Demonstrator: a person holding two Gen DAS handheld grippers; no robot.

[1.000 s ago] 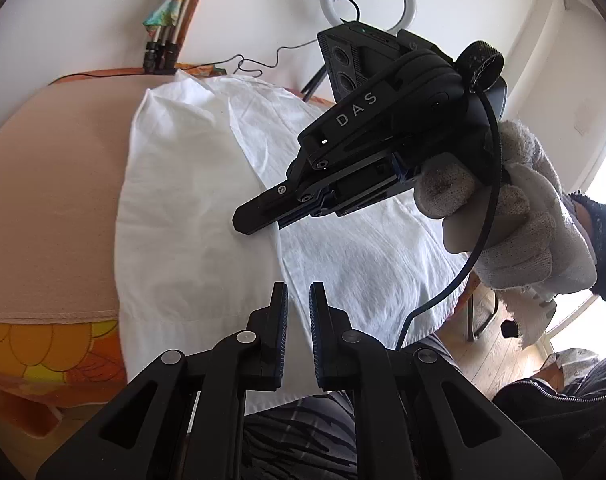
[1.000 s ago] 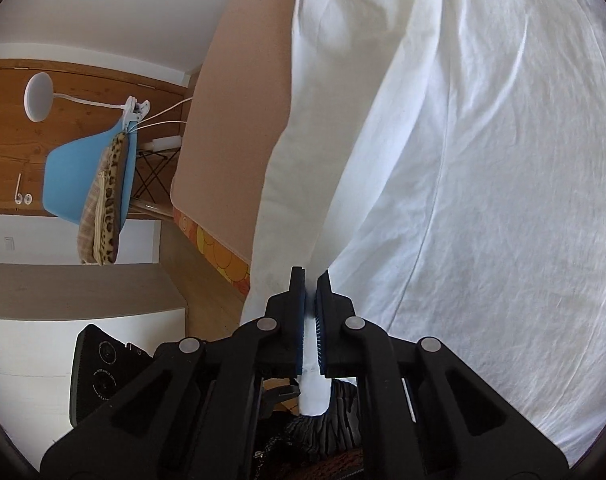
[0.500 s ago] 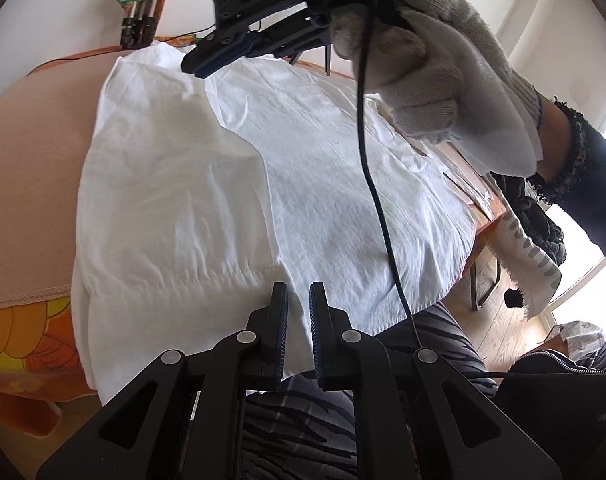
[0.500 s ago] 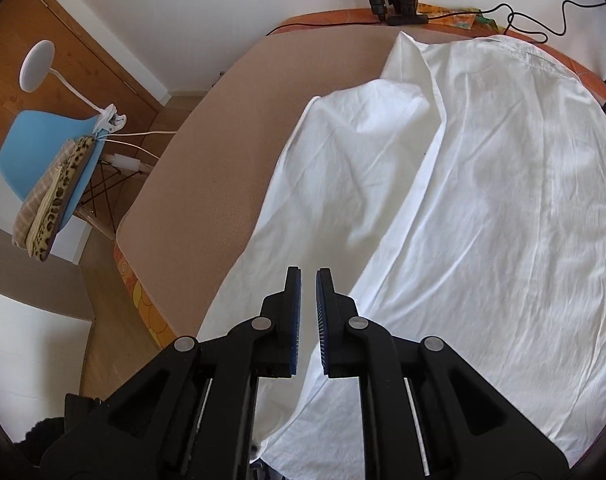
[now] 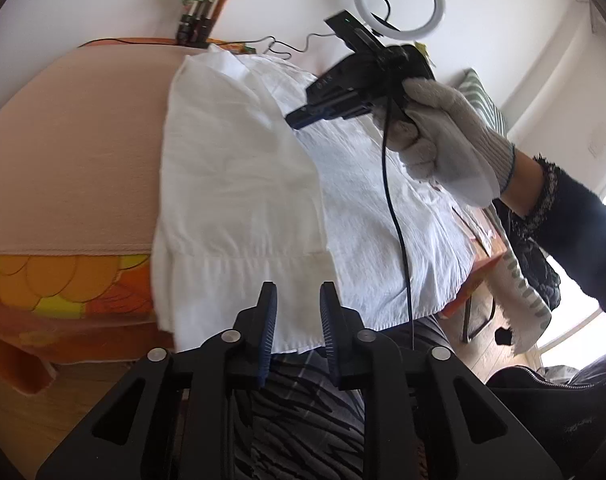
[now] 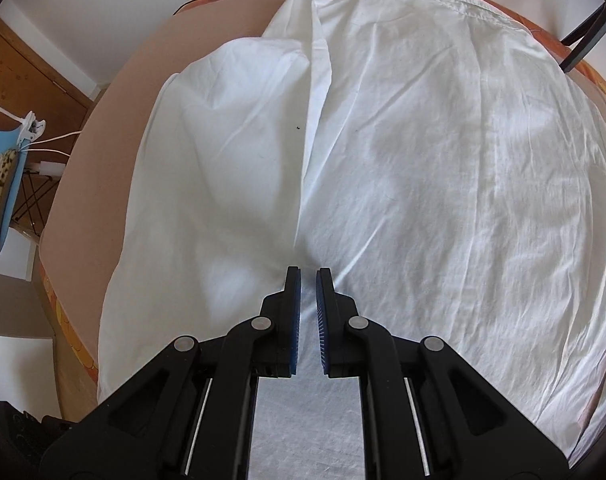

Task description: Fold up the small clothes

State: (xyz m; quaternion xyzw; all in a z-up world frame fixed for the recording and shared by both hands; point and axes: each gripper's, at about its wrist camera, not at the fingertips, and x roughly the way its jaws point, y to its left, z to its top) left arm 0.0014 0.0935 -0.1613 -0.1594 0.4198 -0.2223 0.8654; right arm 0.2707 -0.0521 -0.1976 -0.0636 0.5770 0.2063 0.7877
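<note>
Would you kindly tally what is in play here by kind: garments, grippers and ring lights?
White garment: 1
Grippers: 2, the left gripper, jaws opening over the hem, and the right gripper
Ring light: 1
Total: 4

garment [image 5: 239, 184]: plain white
table cover [image 5: 71, 152]: plain beige, edged by a yellow and orange flower print
left gripper [image 5: 297, 300]: black, with blue ribbed pads
right gripper [image 6: 308, 276]: black, with blue ribbed pads
glove [image 5: 443, 140]: off-white knit
sleeve [image 5: 575, 216]: dark, with a speckled cuff
chair [image 6: 7, 148]: light blue, draped in leopard print
ring light [image 5: 399, 0]: white
</note>
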